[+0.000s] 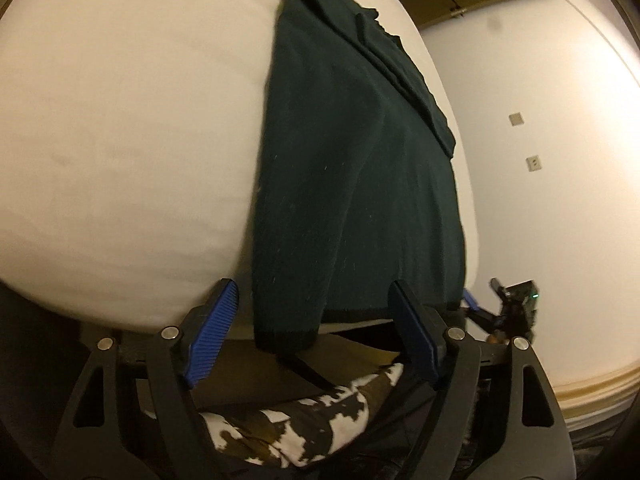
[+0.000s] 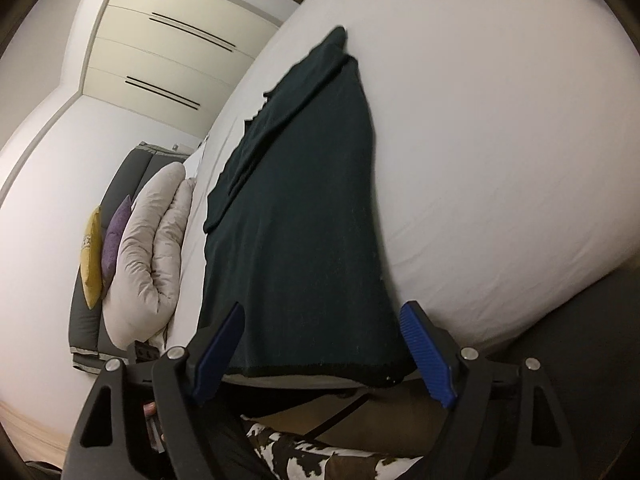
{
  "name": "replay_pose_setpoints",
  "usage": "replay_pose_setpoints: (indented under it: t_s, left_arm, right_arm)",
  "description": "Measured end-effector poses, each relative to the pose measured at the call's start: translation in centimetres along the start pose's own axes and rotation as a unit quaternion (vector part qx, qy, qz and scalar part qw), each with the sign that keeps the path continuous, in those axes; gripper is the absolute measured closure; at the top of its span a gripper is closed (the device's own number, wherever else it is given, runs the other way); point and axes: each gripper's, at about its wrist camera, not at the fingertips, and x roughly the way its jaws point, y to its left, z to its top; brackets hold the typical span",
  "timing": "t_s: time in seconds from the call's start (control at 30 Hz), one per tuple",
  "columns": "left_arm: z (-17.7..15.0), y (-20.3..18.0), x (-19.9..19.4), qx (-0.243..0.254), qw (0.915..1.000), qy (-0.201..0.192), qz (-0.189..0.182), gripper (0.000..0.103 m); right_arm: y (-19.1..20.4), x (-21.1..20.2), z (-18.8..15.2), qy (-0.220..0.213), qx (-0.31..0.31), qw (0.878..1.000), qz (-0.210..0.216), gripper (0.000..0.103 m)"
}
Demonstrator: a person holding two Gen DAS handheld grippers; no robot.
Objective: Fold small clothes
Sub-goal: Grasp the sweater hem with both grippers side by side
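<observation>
A white bed [image 2: 500, 128] fills most of both views, its sheet smooth with faint creases. At its head in the right wrist view a pale rolled duvet [image 2: 148, 248] lies against a grey headboard [image 2: 86, 320], with a purple cushion [image 2: 116, 236] and a yellow cushion [image 2: 91, 260] just beside it. Behind stand cream wardrobe doors [image 2: 168, 52] with dark slot handles. In the left wrist view a white wall [image 1: 532, 80] carries two small plates [image 1: 516, 119]. A brown-and-white patterned cloth [image 1: 304, 424] lies below the bed's near edge.

Garment [image 1: 352, 184] near hem dropped over bed [image 1: 120, 140] edge, partly hidden; right gripper [image 1: 474, 304] mostly hidden behind it; far pillows [image 2: 100, 248] blurred.
</observation>
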Motion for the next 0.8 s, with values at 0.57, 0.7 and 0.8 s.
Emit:
replay_pose_setpoints:
  t_s: [0.57, 0.7, 0.8]
  left_arm:
    - [-0.1, 4.6, 0.8, -0.084, 0.9935, 0.015, -0.076, 0.070]
    - [-0.2, 4.0, 1.5, -0.080, 0.9932, 0.029, -0.080, 0.070]
    - [-0.1, 4.1, 1.9, -0.089, 0.9918, 0.027, -0.087, 0.070]
  right_arm:
    - [-0.6, 0.4, -0.3, 0.024, 0.025, 0.999, 0.023, 0.022]
    - [-0.7, 0.0, -0.4, 0.032, 0.023, 0.999, 0.013, 0.022]
    - [-0.8, -0.2, -0.3, 0.036, 0.022, 0.999, 0.006, 0.023]
